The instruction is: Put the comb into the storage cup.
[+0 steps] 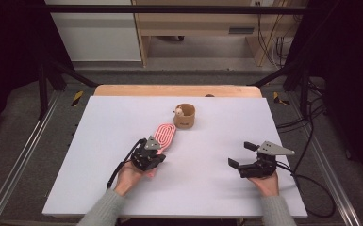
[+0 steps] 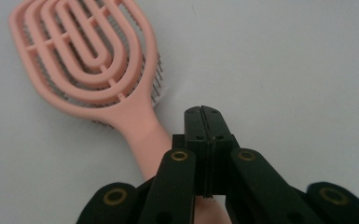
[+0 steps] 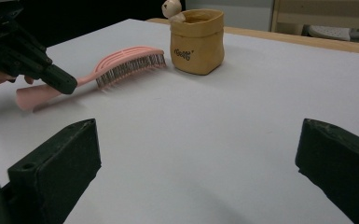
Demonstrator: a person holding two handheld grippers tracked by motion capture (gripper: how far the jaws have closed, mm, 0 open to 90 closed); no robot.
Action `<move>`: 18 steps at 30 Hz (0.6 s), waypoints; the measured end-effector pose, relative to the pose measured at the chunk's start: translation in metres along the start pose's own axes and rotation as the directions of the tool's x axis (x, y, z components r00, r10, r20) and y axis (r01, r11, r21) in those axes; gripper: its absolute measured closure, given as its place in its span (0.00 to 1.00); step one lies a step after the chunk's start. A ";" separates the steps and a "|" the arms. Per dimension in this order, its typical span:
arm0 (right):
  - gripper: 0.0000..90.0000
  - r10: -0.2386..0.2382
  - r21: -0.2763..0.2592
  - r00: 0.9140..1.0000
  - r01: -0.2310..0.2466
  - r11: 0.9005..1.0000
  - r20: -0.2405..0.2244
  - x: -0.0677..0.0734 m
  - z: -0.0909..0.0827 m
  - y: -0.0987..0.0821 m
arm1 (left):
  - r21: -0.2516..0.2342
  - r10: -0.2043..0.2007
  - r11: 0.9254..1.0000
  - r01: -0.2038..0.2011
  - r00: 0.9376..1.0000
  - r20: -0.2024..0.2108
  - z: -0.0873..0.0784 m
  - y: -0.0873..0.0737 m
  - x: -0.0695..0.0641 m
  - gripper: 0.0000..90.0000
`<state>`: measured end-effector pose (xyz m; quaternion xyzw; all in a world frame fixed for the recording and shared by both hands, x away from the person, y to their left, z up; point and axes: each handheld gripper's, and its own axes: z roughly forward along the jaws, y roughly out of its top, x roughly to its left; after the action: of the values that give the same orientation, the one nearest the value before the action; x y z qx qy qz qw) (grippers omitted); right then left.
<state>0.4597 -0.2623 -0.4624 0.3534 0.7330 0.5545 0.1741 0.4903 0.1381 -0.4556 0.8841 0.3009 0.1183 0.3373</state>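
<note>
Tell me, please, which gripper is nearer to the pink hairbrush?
The left. The left gripper is directly over the pink hairbrush handle, jaws shut with nothing between them. The right gripper sits far off toward the table's other side, jaws open.

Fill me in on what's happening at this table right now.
A person works at a white table with a gripper in each hand. The left gripper has its jaws shut and hangs right over the handle of a pink plastic vented hairbrush; whether it touches the handle I cannot tell. The brush lies bristles down. The right gripper waits off to the side with jaws wide open, holding nothing. Beyond the brush stands a small tan bag with a little figure poking out.
</note>
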 end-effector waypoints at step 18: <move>0.01 0.000 0.001 1.000 0.000 1.000 0.000 0.000 0.000 0.000 | -0.012 -0.005 1.000 0.004 1.000 -0.018 -0.011 -0.010 0.006 1.00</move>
<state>0.4598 -0.2620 -0.4626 0.3533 0.7334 0.5541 0.1738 0.4860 0.1530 -0.4538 0.8803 0.3052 0.1272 0.3403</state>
